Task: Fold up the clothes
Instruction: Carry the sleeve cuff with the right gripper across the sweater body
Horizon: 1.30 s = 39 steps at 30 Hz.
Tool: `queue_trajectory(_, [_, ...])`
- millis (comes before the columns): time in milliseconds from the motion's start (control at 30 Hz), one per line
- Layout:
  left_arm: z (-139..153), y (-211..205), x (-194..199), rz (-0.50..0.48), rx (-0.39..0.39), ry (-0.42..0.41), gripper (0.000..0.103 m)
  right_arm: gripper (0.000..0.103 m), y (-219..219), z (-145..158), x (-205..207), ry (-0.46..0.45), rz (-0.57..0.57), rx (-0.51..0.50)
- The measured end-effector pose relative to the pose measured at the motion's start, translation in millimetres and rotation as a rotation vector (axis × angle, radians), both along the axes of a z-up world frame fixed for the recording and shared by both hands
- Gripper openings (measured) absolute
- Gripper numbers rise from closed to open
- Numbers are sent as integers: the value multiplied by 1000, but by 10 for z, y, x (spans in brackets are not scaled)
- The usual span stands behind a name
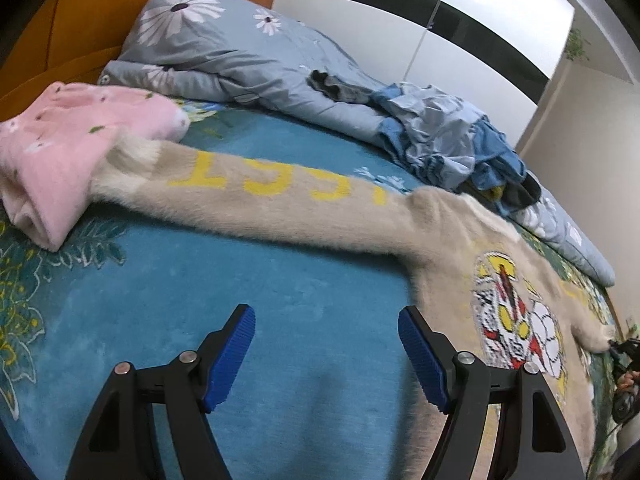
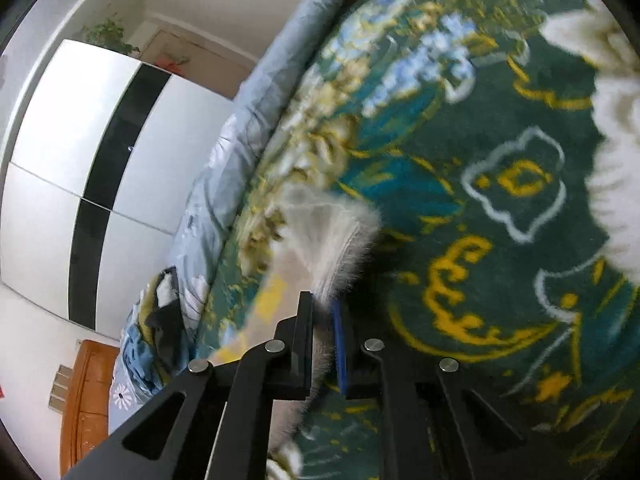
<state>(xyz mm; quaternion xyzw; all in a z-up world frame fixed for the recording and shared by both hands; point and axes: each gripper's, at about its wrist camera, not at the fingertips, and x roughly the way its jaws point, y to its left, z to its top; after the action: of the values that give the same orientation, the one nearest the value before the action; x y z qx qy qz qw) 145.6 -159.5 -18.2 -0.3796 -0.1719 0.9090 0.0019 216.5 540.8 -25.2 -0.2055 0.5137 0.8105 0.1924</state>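
Observation:
A fuzzy beige sweater (image 1: pixel 460 264) lies flat on the bed, with a colourful emblem on its body and yellow letters along the sleeve (image 1: pixel 256 188) stretched to the left. My left gripper (image 1: pixel 326 320) is open and empty, hovering over the blanket just left of the sweater's side. My right gripper (image 2: pixel 324 304) is shut on the fuzzy cuff of the sweater's other sleeve (image 2: pixel 332 236) and holds it above the blanket. It shows small at the far right of the left wrist view (image 1: pixel 618 346).
A folded pink sweater (image 1: pixel 68 148) sits at the left, over the beige sleeve's end. A grey floral duvet (image 1: pixel 240 56) and a pile of blue clothes (image 1: pixel 444 136) lie along the far side. The teal patterned blanket (image 1: pixel 240 300) covers the bed. An orange headboard (image 1: pixel 80 12) and a white wardrobe (image 2: pixel 80 152) stand beyond.

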Motion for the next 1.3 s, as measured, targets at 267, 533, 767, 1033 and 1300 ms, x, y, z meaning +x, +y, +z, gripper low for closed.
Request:
queue_trajectory(267, [12, -451, -162, 137, 51, 19, 77, 9, -1263, 1489, -630, 123, 297, 492])
queue_trajectory(533, [-209, -785, -98, 220, 158, -3, 77, 9, -3014, 1532, -1361, 97, 665, 727])
queue_trajectory(767, [-202, -1022, 25, 276, 213, 26, 78, 9, -4237, 863, -1811, -4, 931, 743])
queue_trajectory(1033, [-139, -1065, 73, 279, 193, 41, 78, 9, -4847, 196, -1876, -166, 1067, 795])
queue_trajectory(1300, [-159, -1095, 58, 284, 202, 34, 78, 13, -4929, -10, -1837, -222, 1124, 777])
